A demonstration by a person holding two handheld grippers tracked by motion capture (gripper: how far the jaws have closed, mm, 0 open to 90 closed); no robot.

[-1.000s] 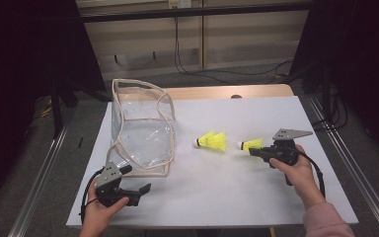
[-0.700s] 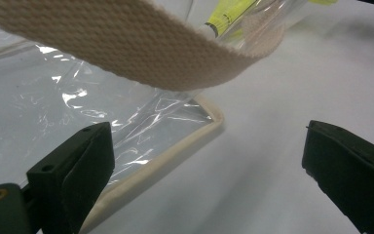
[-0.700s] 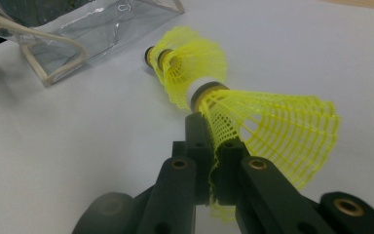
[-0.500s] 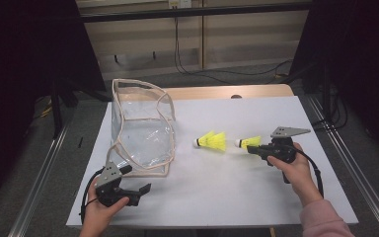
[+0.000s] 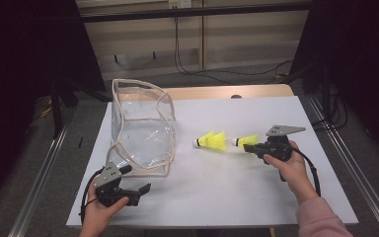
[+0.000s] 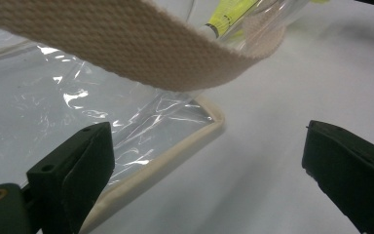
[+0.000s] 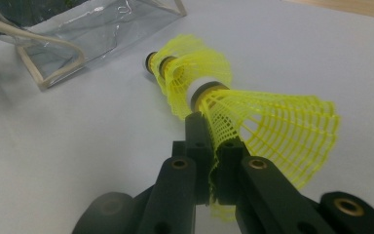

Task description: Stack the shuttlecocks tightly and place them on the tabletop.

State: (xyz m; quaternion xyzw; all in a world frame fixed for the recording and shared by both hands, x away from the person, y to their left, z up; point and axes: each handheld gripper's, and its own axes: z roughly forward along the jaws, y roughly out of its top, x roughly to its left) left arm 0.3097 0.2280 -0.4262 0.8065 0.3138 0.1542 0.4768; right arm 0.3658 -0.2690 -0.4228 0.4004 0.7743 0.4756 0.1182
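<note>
While my right claw point(image 7: 213, 146) lies low over the tabletop point(image 5: 237, 197), its two black jaws are pressed together on the edge of a yellow shuttlecock's point(image 7: 268, 129) mesh skirt, so I am pinching that shuttlecock by its netting. In the right gripper view the skirt fans out to the right of the jaws, and its white collar and dark cork tip point away from me. In the high view this held shuttlecock point(image 5: 246, 141) sits at the front of the claw point(image 5: 252, 147), its tip toward the left of the picture.

Just beyond it lies a second yellow shuttlecock point(image 7: 187, 66) on the white tabletop, its cork also pointing away; the two look very close, but I cannot tell whether they touch. In the high view this second shuttlecock point(image 5: 212, 141) lies between the held one and a clear plastic bag point(image 5: 140, 131) with beige fabric trim, which stands open on the left part of the tabletop.

My left claw point(image 6: 207, 161) has its jaws spread wide with nothing between them, resting near the front left edge of the tabletop, just beside the bag's nearest corner point(image 6: 202, 122). A beige strap point(image 6: 126, 46) of the bag arches across the top of the left gripper view.
</note>
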